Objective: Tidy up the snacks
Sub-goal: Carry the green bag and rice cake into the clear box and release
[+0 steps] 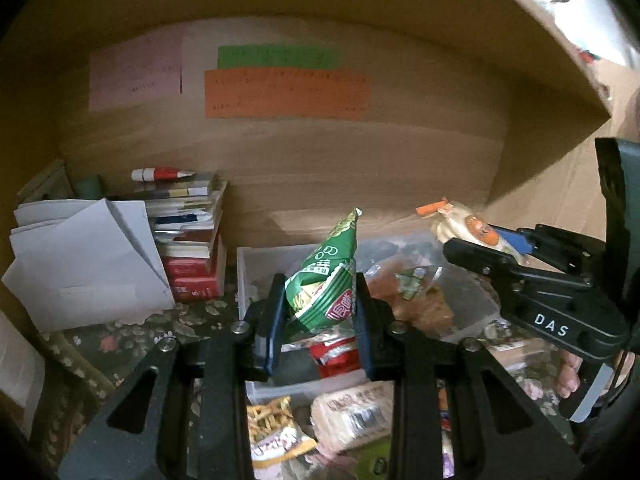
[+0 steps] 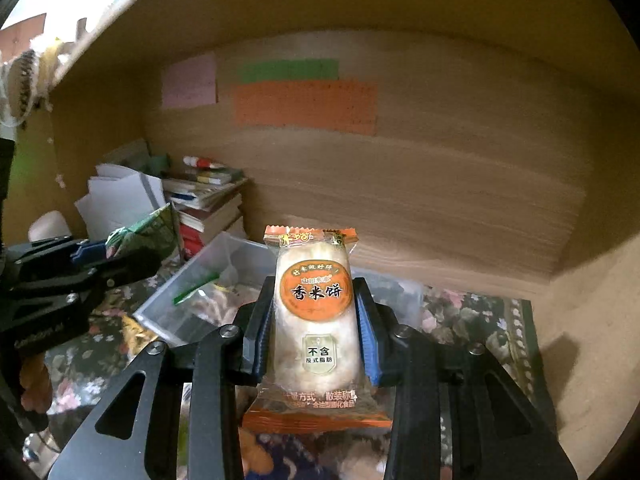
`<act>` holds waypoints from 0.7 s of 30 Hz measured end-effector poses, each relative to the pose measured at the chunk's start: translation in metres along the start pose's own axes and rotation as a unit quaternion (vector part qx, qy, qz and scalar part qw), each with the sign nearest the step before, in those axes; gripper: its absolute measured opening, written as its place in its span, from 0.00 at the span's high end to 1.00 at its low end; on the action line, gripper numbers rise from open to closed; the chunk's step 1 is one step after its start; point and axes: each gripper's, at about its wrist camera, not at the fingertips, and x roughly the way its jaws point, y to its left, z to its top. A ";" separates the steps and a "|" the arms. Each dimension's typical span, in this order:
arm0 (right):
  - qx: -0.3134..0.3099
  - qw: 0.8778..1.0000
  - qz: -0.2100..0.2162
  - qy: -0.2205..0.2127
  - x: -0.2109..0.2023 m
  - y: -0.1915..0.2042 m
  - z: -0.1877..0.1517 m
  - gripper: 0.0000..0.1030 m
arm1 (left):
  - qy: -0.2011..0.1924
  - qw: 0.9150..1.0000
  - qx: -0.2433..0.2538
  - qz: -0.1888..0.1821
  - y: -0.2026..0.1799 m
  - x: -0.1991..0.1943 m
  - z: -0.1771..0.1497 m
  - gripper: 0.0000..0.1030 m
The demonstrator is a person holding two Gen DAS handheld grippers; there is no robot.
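My left gripper (image 1: 320, 300) is shut on a green snack packet (image 1: 326, 280) and holds it upright above a clear plastic bin (image 1: 242, 276) that holds several snacks. My right gripper (image 2: 316, 312) is shut on an orange-and-clear rice cracker packet (image 2: 314, 308), held upright. In the left wrist view the right gripper (image 1: 476, 248) with its cracker packet (image 1: 464, 226) hangs at the bin's right side. In the right wrist view the left gripper (image 2: 116, 256) with the green packet (image 2: 148, 232) is at the left, above the bin (image 2: 224, 248).
Loose snack packets (image 1: 352, 412) lie in front of the bin on a floral cloth (image 1: 100, 340). A stack of books (image 1: 192, 240) and white papers (image 1: 88, 264) stand at the left. The wooden back wall (image 1: 360, 168) carries coloured notes.
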 end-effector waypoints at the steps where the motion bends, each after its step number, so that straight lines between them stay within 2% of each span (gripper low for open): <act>1: 0.000 1.000 0.002 0.005 0.006 0.001 0.001 0.68 | 0.004 1.000 0.001 0.002 0.002 0.005 0.000 0.70; 8: -0.005 0.998 0.018 0.052 0.045 0.003 0.003 0.68 | 0.040 0.999 -0.013 -0.001 0.017 0.042 -0.001 0.70; 14: -0.006 0.996 0.022 0.082 0.066 0.005 0.000 0.68 | 0.057 0.998 -0.017 -0.005 0.020 0.056 -0.003 0.68; 16: -0.009 0.996 0.024 0.084 0.066 0.006 0.001 0.68 | 0.057 0.998 -0.018 -0.007 0.020 0.056 -0.003 0.62; 18: -0.012 0.996 0.022 0.084 0.063 0.006 0.001 0.67 | 0.056 0.998 -0.018 -0.006 0.019 0.053 -0.002 0.52; 19: -0.012 0.996 0.023 0.084 0.061 0.006 0.001 0.64 | 0.053 0.998 -0.018 -0.005 0.019 0.051 -0.002 0.46; 21: -0.008 0.996 0.023 0.081 0.055 0.005 0.002 0.56 | 0.043 0.999 -0.015 -0.003 0.019 0.044 -0.001 0.44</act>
